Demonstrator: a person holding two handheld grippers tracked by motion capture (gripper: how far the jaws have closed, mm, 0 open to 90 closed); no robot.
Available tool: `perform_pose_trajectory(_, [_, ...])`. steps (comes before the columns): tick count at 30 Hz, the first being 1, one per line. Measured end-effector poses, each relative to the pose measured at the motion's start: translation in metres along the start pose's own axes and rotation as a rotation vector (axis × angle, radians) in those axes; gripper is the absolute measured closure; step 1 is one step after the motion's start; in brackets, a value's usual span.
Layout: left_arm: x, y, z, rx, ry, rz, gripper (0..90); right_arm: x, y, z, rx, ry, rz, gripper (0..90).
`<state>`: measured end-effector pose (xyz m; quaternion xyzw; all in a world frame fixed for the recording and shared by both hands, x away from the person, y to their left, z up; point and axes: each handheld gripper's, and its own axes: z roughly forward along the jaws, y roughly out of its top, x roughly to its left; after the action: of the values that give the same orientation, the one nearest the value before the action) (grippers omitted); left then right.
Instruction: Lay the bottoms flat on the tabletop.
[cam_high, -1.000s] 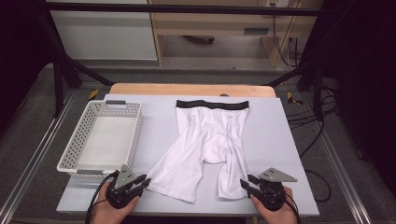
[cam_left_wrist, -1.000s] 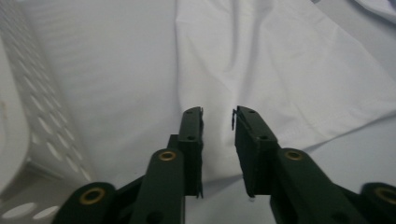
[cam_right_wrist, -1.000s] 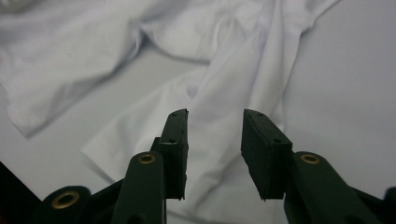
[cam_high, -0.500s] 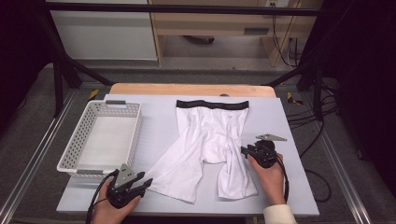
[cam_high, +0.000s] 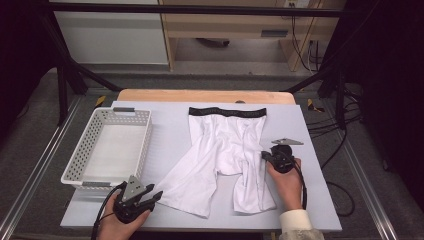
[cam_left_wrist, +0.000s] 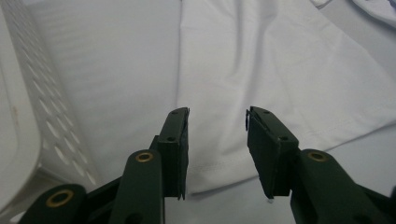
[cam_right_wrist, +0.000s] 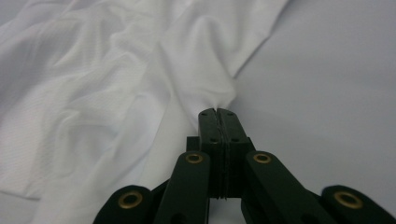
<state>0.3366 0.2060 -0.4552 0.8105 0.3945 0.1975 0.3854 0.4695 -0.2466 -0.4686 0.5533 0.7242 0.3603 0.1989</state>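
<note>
White stretch-fabric shorts with a black waistband (cam_high: 225, 150) lie flat mid-counter (cam_high: 310, 200), legs toward me. My right claw (cam_right_wrist: 218, 112) has just closed, pinching fabric at the right leg's outer edge. My left claw (cam_left_wrist: 217, 122) hangs parted over the left leg's hem, beside the white perforated plastic basket (cam_high: 95, 150).

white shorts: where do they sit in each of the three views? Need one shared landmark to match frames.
High view: white shorts lie flat at table centre, black waistband away from the person, legs toward them.
Left gripper view: one leg's hem spreads across centre and right, beyond the open left tool.
Right gripper view: wrinkled fabric at left and centre; the right tool is shut on its edge.
Shared landmark: the pale table top.
</note>
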Motion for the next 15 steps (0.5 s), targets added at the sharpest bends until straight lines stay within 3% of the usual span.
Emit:
perform_pose_trajectory(3, [0.0,0.0,0.001,0.007,-0.002,-0.009,58.5,-0.015,0.007,-0.006,0.006,-0.094,0.012,90.0])
perform_pose_trajectory(6, [-0.001,0.0,0.001,0.003,0.002,-0.011,58.3,-0.03,0.008,-0.008,0.016,-0.138,0.089,82.3])
perform_pose_trajectory(10, [0.0,0.0,-0.001,-0.004,0.014,-0.007,57.4,-0.024,-0.003,-0.02,0.005,-0.105,0.09,76.2])
perform_pose_trajectory(15, [0.0,0.001,-0.002,-0.003,0.02,-0.005,56.6,0.002,-0.035,-0.053,0.002,-0.042,0.044,69.1])
